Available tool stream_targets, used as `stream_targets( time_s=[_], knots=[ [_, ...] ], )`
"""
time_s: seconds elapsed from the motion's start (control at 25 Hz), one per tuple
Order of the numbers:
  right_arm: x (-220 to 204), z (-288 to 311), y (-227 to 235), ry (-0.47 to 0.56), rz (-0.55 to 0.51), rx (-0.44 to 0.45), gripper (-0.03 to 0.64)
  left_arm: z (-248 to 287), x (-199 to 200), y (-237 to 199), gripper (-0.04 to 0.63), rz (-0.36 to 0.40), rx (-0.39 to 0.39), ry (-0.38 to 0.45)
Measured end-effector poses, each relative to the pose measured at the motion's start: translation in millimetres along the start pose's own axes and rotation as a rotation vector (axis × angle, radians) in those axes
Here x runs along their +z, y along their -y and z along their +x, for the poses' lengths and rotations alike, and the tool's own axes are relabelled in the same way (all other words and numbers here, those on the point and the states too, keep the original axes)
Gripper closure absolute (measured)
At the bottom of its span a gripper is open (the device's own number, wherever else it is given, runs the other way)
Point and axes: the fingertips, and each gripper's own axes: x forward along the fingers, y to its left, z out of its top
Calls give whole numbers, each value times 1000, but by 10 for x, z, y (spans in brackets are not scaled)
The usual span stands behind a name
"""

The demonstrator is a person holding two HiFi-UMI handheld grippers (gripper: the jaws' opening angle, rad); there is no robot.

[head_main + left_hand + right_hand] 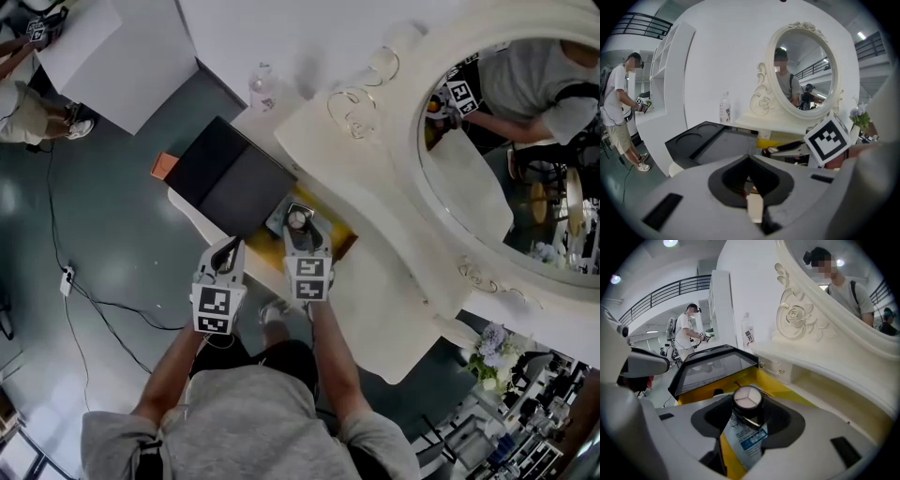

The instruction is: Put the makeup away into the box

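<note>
My right gripper (297,218) is shut on a round makeup compact (747,397), pale on top with a black rim. A printed label (749,441) hangs below it. The right gripper (748,406) holds the compact just above the yellow inside (780,389) of the open box. The box's black lid (234,178) stands open to the left. My left gripper (228,247) hovers beside the box's near-left edge; its tips meet and I see nothing held. In the left gripper view the left gripper (749,160) points at the lid (710,140), with the right gripper's marker cube (827,139) to its right.
The box sits on a cream vanity top (375,291) under a big oval mirror with an ornate frame (394,141). A water bottle (262,86) stands behind the lid. A person (621,112) stands off to the left. A cable (94,300) lies on the floor.
</note>
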Motion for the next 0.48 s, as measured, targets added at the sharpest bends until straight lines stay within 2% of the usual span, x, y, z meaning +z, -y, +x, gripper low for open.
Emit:
stream_targets(
  time_s=[0.24, 0.32, 0.48],
  knots=[
    [14, -4, -1, 4, 21, 6, 400, -11, 31, -13, 594, 1, -1, 9],
    [12, -21, 12, 22, 27, 4, 343, -22, 51, -11, 594, 5, -3, 14],
    [12, -90, 61, 34, 15, -18, 334, -58, 120, 14, 594, 9, -7, 34]
  ],
)
